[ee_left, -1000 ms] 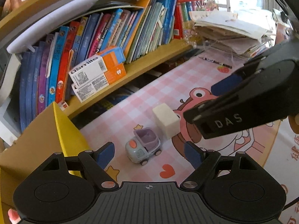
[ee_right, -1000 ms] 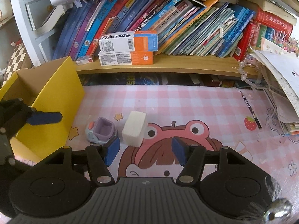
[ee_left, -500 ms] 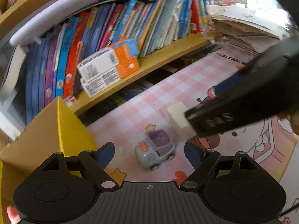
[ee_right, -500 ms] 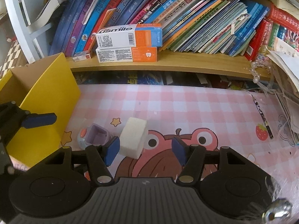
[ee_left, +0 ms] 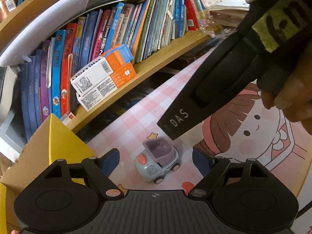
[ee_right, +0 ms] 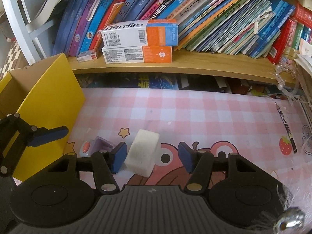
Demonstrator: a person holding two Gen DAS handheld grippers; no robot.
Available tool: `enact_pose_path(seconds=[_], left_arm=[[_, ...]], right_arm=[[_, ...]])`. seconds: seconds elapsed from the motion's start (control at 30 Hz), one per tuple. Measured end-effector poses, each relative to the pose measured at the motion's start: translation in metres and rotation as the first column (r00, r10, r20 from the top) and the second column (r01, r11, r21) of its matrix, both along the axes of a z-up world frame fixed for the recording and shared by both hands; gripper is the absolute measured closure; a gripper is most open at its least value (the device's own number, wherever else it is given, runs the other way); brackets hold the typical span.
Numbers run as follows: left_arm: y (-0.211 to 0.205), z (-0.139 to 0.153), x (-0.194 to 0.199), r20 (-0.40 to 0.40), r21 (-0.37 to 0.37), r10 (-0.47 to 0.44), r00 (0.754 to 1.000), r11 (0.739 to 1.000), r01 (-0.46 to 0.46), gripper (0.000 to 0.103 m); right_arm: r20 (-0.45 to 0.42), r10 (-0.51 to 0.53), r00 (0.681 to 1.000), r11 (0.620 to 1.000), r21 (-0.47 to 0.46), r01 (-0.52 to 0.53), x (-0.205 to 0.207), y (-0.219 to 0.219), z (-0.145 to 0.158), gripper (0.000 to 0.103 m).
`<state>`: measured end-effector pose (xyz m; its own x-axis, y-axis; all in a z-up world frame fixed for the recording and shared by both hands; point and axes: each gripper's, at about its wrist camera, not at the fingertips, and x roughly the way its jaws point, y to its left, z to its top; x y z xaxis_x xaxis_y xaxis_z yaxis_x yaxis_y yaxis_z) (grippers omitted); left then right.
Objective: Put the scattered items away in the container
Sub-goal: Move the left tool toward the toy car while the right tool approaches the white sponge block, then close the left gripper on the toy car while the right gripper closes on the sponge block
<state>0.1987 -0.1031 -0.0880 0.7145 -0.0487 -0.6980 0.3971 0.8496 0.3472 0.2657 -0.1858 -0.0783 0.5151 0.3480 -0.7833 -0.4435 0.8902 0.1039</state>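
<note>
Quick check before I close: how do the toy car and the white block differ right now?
The toy car is grey-blue with a purple tub, wheels and an orange spot; the white block is a plain box shape. The block lies between the open fingers of the right gripper, nearer its left finger; the car lies ahead of the open left gripper, not yet between its fingers. Both rest on the pink checked mat, close together, untouched.

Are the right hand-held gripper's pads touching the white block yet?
Apart. The right wrist view shows the white block between the open right hand-held gripper pads, mat visible on both sides.
</note>
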Motion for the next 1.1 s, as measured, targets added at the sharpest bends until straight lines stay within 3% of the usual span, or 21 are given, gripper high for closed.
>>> enact_pose_path(seconds=[0.53,0.87,1.1], left_arm=[[0.004,-0.012,0.01,-0.015,-0.028,0.018,1.0,0.999,-0.018,0.02],[0.011,-0.025,0.02,-0.065,-0.066,0.051,0.997,0.996,-0.055,0.02],[0.016,-0.027,0.021,-0.107,-0.093,0.047,0.993,0.994,-0.057,0.042]], right_arm=[[-0.046,0.021,0.999,1.0,0.014,-0.021,0.019,0.007,-0.014,0.051],[-0.081,0.015,0.997,0.999,0.048,-0.011,0.022,0.006,-0.022,0.065],[-0.077,0.011,0.997,0.998,0.055,-0.006,0.017,0.002,-0.019,0.072]])
